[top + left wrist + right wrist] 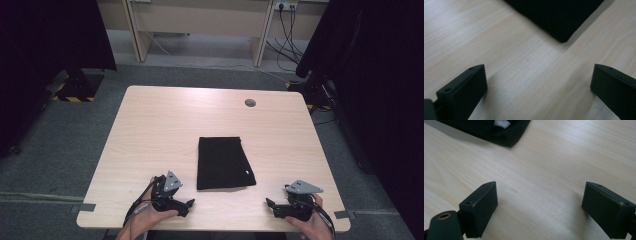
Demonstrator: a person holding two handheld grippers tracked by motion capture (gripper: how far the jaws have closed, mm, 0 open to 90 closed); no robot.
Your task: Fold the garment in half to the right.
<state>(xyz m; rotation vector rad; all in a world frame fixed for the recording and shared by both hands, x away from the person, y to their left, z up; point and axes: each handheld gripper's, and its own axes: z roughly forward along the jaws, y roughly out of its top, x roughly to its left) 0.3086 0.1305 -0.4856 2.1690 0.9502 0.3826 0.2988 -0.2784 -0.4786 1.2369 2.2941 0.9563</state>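
Observation:
A folded black cloth (223,162) lies flat near the middle of the light wooden table (165,120). My left gripper (189,204) rests at the front edge, left of the cloth, open, its jaws pointing right toward the cloth's near corner (560,20). At the front right my right gripper (269,205) stands open too, jaws pointing left at the cloth's other near corner (506,135), where a small white tag (502,123) shows. Nothing sits between either pair of jaws.
A round grey cable port (250,103) sits in the table's far right part. Beyond the table stand a wooden desk frame (200,30) and trailing cables (287,35). Dark curtains (50,40) hang on both sides.

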